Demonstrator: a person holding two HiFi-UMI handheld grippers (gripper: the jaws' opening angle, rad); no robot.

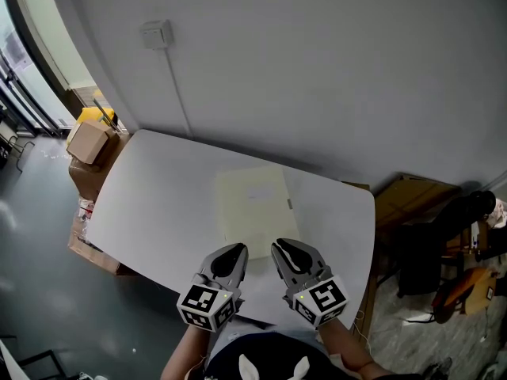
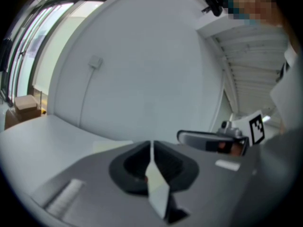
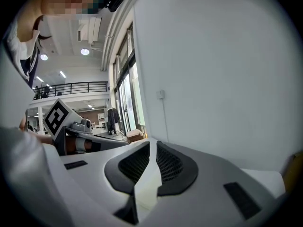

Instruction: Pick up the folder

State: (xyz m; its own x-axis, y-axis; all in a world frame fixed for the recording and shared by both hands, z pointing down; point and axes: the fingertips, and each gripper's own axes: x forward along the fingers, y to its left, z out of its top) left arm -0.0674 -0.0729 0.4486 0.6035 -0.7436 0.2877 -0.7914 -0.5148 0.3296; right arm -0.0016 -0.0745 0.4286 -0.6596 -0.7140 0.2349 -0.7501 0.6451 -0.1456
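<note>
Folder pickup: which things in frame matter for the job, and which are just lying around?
For the job:
- folder, flat on the table
- left gripper, shut, empty
- right gripper, shut, empty

Lying about:
- cardboard boxes on the floor left of the table
- wall box with its cable

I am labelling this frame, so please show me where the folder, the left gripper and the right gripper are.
folder [image 1: 255, 208]: head view, middle of its pale cover.
left gripper [image 1: 240, 249]: head view, tips of its shut jaws.
right gripper [image 1: 278, 246]: head view, tips of its shut jaws.
</note>
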